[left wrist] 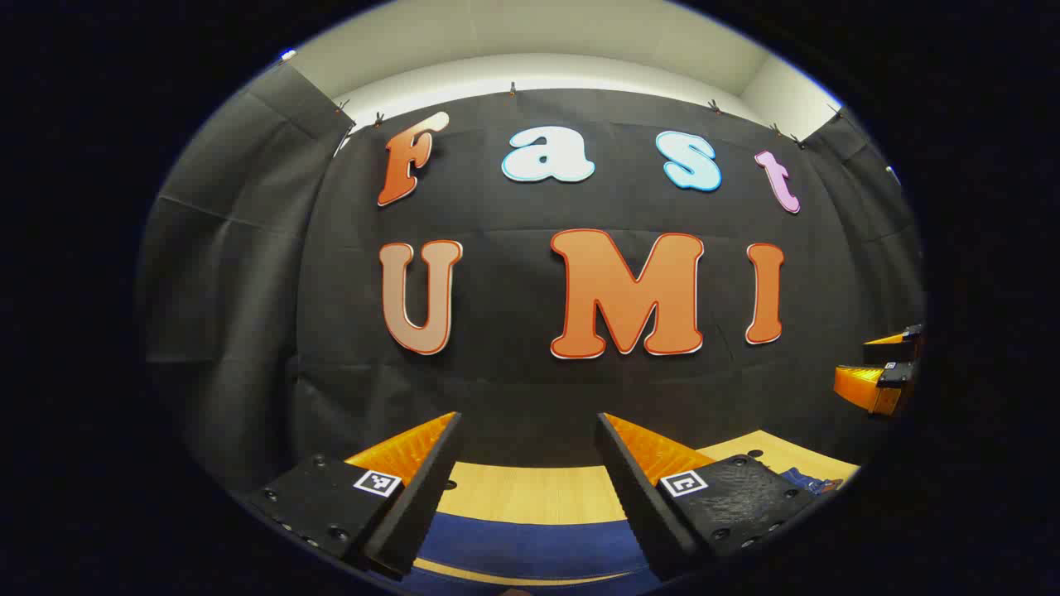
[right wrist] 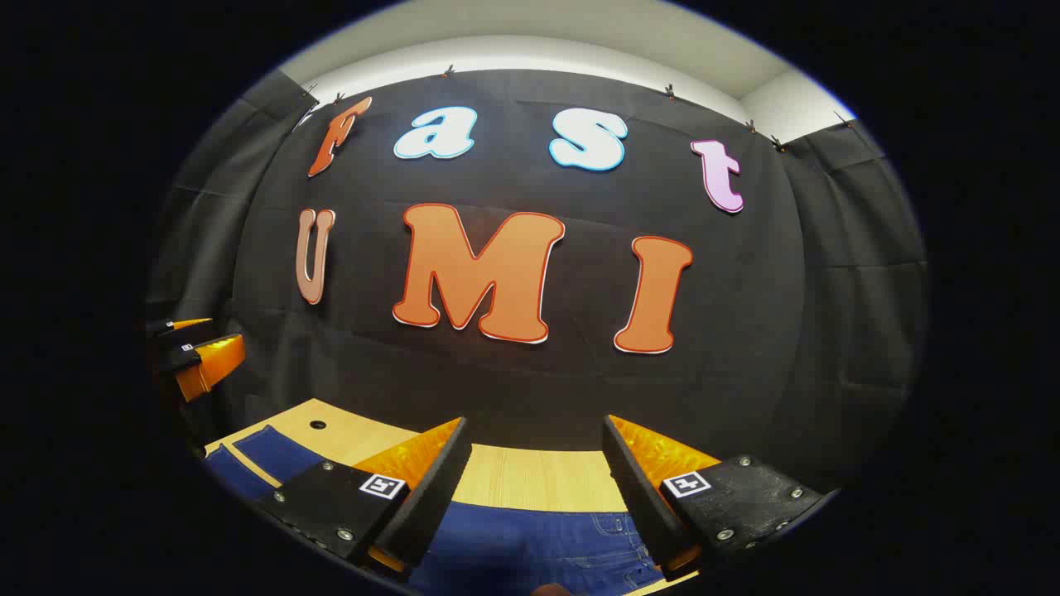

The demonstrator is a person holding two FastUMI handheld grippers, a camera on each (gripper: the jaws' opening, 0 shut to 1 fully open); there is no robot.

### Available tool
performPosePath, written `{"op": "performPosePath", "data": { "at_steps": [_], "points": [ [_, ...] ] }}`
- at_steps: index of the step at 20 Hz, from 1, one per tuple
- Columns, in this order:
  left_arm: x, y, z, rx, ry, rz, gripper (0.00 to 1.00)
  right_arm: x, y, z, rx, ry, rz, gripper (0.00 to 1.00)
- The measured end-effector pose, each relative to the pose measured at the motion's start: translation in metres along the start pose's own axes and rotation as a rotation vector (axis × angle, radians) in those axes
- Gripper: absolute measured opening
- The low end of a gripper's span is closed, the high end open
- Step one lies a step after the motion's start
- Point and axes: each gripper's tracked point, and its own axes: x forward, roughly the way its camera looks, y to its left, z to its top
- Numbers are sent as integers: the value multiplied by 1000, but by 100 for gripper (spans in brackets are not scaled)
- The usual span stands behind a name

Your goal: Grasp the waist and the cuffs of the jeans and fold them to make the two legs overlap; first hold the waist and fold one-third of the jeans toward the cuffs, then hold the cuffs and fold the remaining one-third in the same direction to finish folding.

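1. Left gripper [left wrist: 526, 463] fingers spread wide, nothing between them, held above the table [left wrist: 530, 495].
2. Jeans [left wrist: 530, 550] lie flat on the table, below and just ahead of it.
3. Right gripper [right wrist: 534, 468] also spread, empty (stitched denim [right wrist: 538, 542] right under it).
4. Trouser legs run off toward the left gripper.

The jeans [right wrist: 538, 538] are dark blue denim cloth, matt, with pale stitching showing near the right gripper [right wrist: 530, 488]. The table [left wrist: 522, 492] has a light wood-grain top, smooth with a faint sheen. Both grippers' fingers [left wrist: 654, 454] look like glossy, ribbed orange plastic, faced with matt black pads and carried on textured black plastic plates with metal screws. The left gripper [left wrist: 526, 480] looks the same
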Motion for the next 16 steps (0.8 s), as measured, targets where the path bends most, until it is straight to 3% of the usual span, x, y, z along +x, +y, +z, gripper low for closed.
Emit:
{"op": "performPosePath", "data": {
  "at_steps": [16],
  "points": [
    [-13, -4, 0, 56, -21, -2, 97, -6, -2, -10, 4, 12, 0, 97]
  ]
}}
